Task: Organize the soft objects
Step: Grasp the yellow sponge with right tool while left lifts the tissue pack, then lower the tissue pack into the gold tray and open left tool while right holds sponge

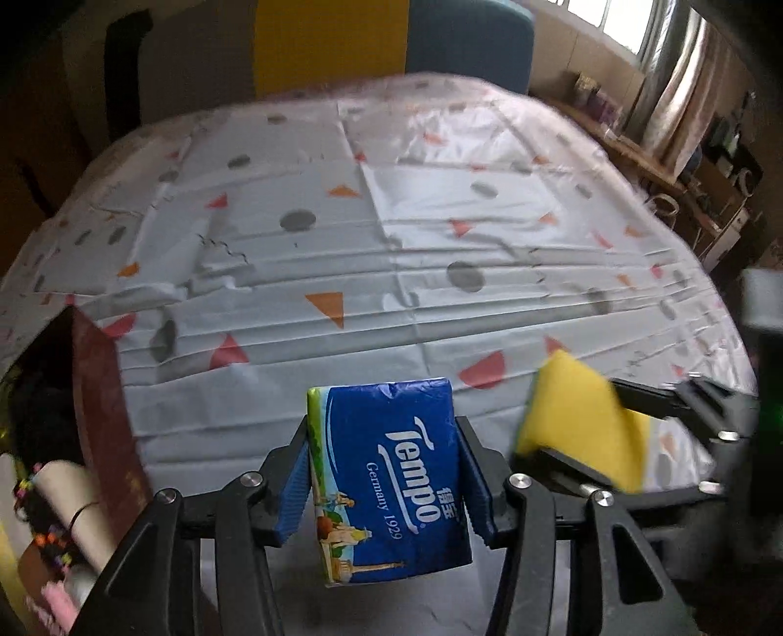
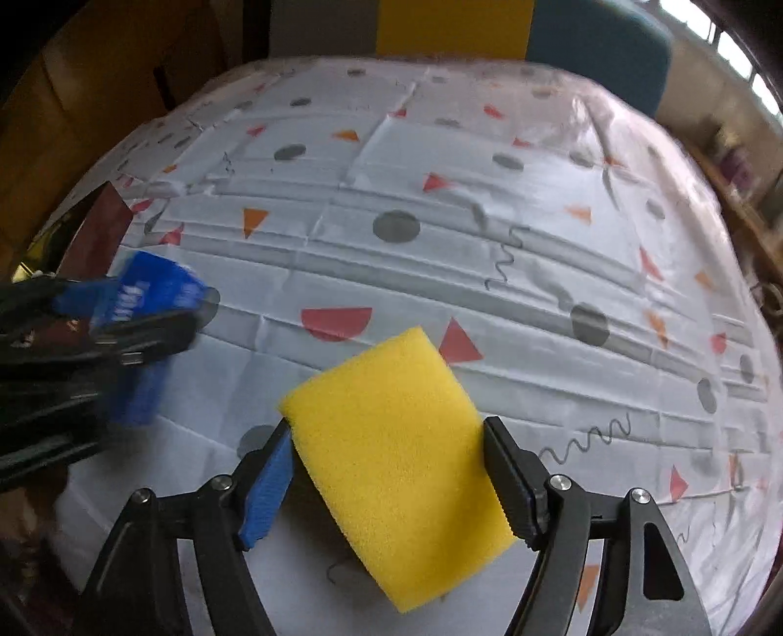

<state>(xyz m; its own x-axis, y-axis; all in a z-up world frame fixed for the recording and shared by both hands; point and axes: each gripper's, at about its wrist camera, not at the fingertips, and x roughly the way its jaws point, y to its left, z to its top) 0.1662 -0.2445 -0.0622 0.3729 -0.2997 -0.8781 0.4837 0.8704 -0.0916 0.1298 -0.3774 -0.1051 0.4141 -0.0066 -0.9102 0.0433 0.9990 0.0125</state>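
Left tool (image 1: 384, 477) pinches a blue Tempo tissue pack (image 1: 391, 469) upright between its 2 pads, above the desk (image 1: 342, 235) with its patterned cloth. Right tool (image 2: 386, 484) grips a yellow sponge (image 2: 396, 465), tilted, pads on both sides. Both tools sit near each other over the near desk edge; blue chair (image 1: 470, 44) stands behind, cluttered shelf (image 1: 636, 147) far right.

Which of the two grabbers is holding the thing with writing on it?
The left gripper: its tissue pack is blue and printed "Tempo". The right gripper holds a plain yellow sponge.
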